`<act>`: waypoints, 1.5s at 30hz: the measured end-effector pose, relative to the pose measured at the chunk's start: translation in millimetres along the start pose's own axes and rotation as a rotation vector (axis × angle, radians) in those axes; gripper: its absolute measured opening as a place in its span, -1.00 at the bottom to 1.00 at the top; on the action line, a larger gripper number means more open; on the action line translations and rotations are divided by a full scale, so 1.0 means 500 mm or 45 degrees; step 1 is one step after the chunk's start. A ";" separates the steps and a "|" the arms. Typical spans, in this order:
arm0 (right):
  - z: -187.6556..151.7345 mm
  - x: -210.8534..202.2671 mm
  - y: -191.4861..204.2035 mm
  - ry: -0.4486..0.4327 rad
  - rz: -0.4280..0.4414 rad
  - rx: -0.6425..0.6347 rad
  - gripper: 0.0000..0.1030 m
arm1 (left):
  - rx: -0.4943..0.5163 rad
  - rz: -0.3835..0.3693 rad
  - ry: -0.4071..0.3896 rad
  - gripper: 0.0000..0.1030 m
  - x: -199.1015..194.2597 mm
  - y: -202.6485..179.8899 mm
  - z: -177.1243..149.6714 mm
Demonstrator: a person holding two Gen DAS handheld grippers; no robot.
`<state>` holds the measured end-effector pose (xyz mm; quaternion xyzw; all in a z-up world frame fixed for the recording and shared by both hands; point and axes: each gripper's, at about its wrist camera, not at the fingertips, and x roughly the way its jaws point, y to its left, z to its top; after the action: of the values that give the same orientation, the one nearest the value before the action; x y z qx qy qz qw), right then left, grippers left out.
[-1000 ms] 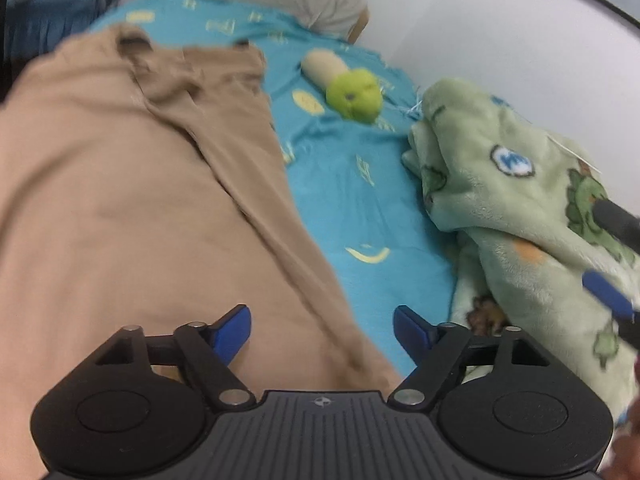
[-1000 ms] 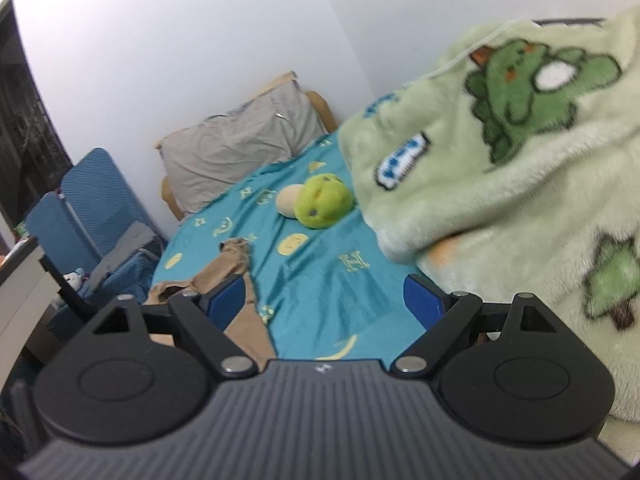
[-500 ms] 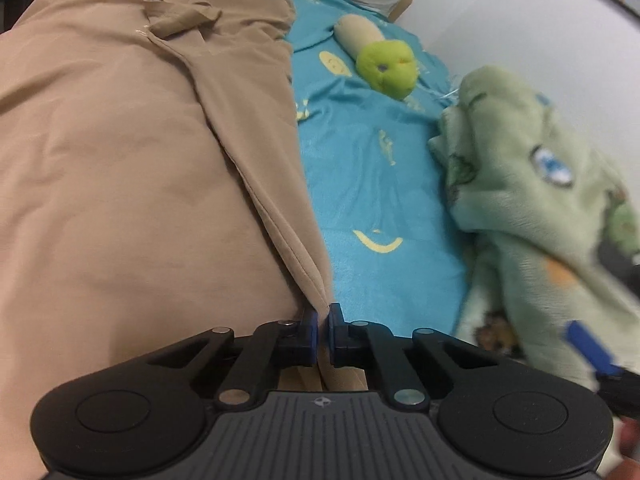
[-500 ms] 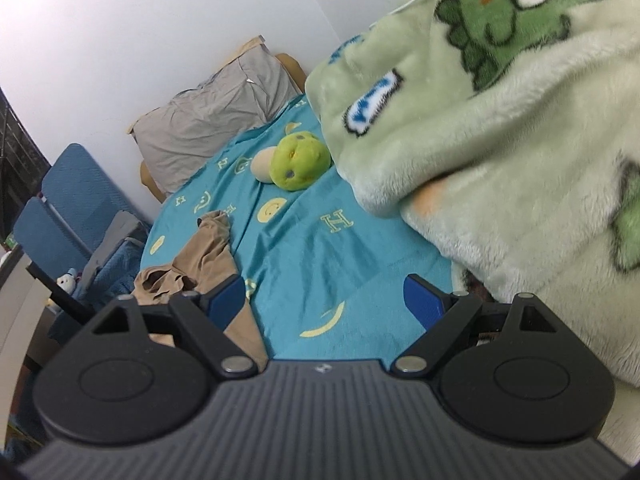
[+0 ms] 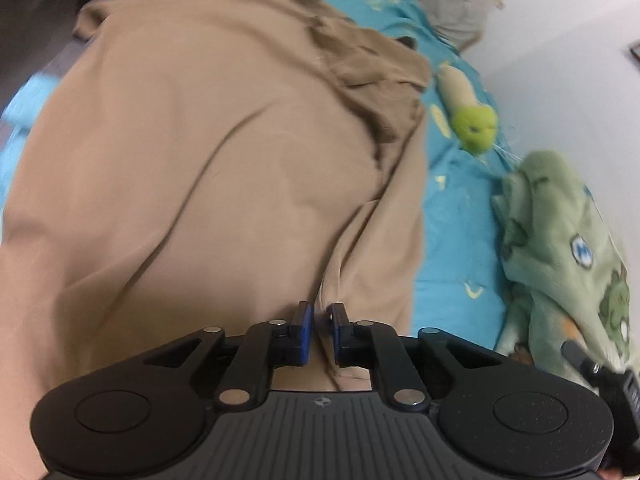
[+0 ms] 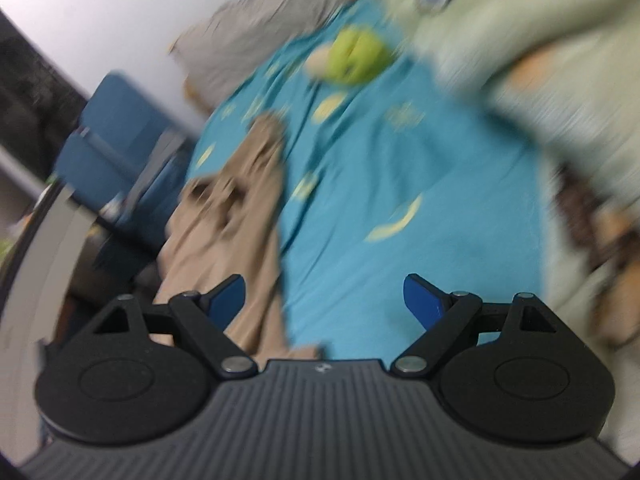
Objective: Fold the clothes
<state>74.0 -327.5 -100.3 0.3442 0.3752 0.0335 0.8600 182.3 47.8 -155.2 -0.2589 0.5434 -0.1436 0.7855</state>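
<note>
Left wrist view: my left gripper [image 5: 319, 334] has its blue-padded fingers [image 5: 304, 330] nearly together, a ridge of the tan, soft-cotton garment [image 5: 224, 184] pinched between them at its near right edge. Those jaws have just been easing slightly apart after closing hard, yet cloth sits in the narrow gap and I judge the grip holds. The garment lies spread over the turquoise patterned bed sheet [image 5: 452, 240], covering most of the bed's left side, collar end bunched far from me. Right wrist view, badly blurred: my right gripper [image 6: 324, 300] hangs with fingers wide apart and nothing between them, above the sheet just right of the same garment's edge. A pale-green plush cartoon blanket [image 5: 568, 256] is heaped to the right, a lime-green soft toy [image 5: 476, 124] beyond. I read this as the first fold beginning. Next I would need the right gripper on a matching edge point, then carry both across together, keeping the cloth taut and level.
</note>
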 end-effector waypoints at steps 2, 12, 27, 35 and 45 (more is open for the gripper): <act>-0.016 0.034 0.005 0.096 0.054 0.025 0.70 | 0.039 0.009 -0.022 -0.51 -0.015 -0.009 -0.004; -0.094 0.172 0.072 0.386 0.083 -0.207 0.24 | 0.139 0.034 -0.263 0.06 -0.132 -0.034 -0.063; -0.316 -0.078 0.342 0.002 -0.196 -1.745 -0.83 | 0.155 -0.012 -0.341 0.06 -0.165 -0.033 -0.048; -0.425 0.014 0.329 0.336 -0.288 -2.119 -0.79 | 0.214 0.038 -0.334 0.09 -0.161 -0.040 -0.055; -0.194 -0.029 0.299 0.456 0.005 -1.215 0.74 | 0.205 0.044 -0.390 0.35 -0.160 -0.039 -0.041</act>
<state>28.8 -163.4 -45.6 -0.0972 0.4589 0.2612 0.8437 134.7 67.1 -87.3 -0.2047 0.4085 -0.1321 0.8796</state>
